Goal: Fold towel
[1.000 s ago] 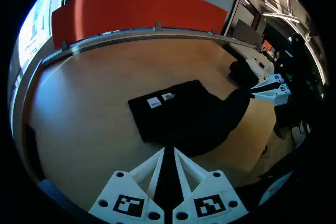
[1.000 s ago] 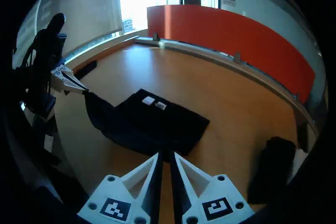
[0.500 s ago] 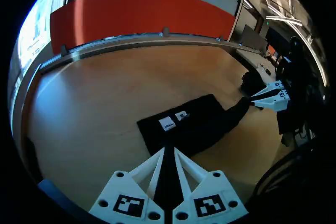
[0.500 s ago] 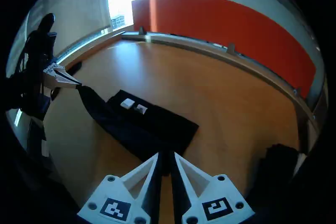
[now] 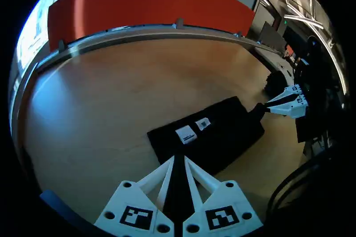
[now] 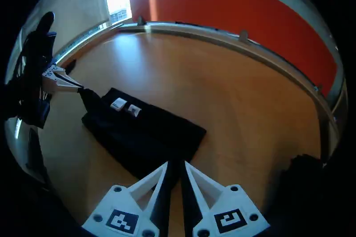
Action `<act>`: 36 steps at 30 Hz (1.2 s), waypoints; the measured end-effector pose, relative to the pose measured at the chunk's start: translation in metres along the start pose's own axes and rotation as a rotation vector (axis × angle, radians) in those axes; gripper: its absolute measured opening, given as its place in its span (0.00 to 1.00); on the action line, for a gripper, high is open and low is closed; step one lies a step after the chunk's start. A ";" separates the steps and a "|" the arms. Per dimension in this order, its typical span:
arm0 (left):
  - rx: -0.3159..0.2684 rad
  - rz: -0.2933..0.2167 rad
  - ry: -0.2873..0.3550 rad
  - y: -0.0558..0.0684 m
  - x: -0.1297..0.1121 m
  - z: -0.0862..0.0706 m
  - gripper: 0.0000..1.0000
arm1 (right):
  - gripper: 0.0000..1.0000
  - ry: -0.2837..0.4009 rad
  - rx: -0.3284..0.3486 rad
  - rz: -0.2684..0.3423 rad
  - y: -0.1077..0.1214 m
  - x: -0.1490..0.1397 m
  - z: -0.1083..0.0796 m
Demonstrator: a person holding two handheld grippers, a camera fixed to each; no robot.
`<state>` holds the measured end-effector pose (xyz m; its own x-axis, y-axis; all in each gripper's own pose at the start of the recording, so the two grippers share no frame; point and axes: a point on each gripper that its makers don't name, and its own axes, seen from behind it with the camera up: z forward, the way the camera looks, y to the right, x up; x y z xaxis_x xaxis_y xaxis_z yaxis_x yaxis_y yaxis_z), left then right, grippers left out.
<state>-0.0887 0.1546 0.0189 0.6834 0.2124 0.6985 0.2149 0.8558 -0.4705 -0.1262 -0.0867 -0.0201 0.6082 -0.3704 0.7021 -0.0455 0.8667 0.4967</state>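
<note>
A black towel (image 5: 218, 137) lies folded as a long band on the wooden table (image 5: 102, 94), with two white labels (image 5: 186, 134) on top. In the left gripper view, my left gripper (image 5: 178, 159) is shut on the towel's near corner, with dark cloth running between its fingers. My right gripper (image 5: 267, 107) pinches the other corner at the far right. In the right gripper view, the right gripper (image 6: 175, 163) is shut on the near end of the towel (image 6: 147, 134). There the left gripper (image 6: 81, 88) holds the far left corner beside the labels (image 6: 119, 102).
An orange partition (image 5: 147, 6) and a grey rail (image 5: 133, 36) close the table's far side. A dark bundle (image 6: 307, 174) sits on the table near the right gripper and is also in the left gripper view (image 5: 275, 83). Bare wood spreads beyond the towel (image 6: 222, 72).
Both grippers have carried the lifted edge of the towel across and down. The sagging loop of cloth is gone and the towel now lies flat as a narrower band.
</note>
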 end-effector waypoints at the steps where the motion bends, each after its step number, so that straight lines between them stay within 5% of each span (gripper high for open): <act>1: -0.001 0.001 -0.002 -0.001 -0.001 0.003 0.00 | 0.12 -0.002 0.001 0.001 0.001 0.000 0.002; 15: 0.026 -0.087 -0.019 -0.028 -0.003 0.040 0.08 | 0.18 -0.020 -0.023 0.087 0.017 0.000 0.035; 20: 0.056 -0.107 -0.013 -0.036 0.000 0.045 0.14 | 0.33 -0.011 -0.045 0.102 0.023 0.004 0.041; 30: 0.121 -0.130 0.008 -0.052 0.009 0.043 0.80 | 0.63 0.012 -0.100 0.078 0.037 0.013 0.043; 36: 0.171 -0.140 0.029 -0.063 0.013 0.035 0.94 | 0.68 0.039 -0.120 0.081 0.043 0.022 0.040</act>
<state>-0.1181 0.1202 0.0764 0.6753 0.0744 0.7338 0.1894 0.9440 -0.2700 -0.1458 -0.0711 0.0372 0.6370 -0.2859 0.7159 -0.0025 0.9279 0.3728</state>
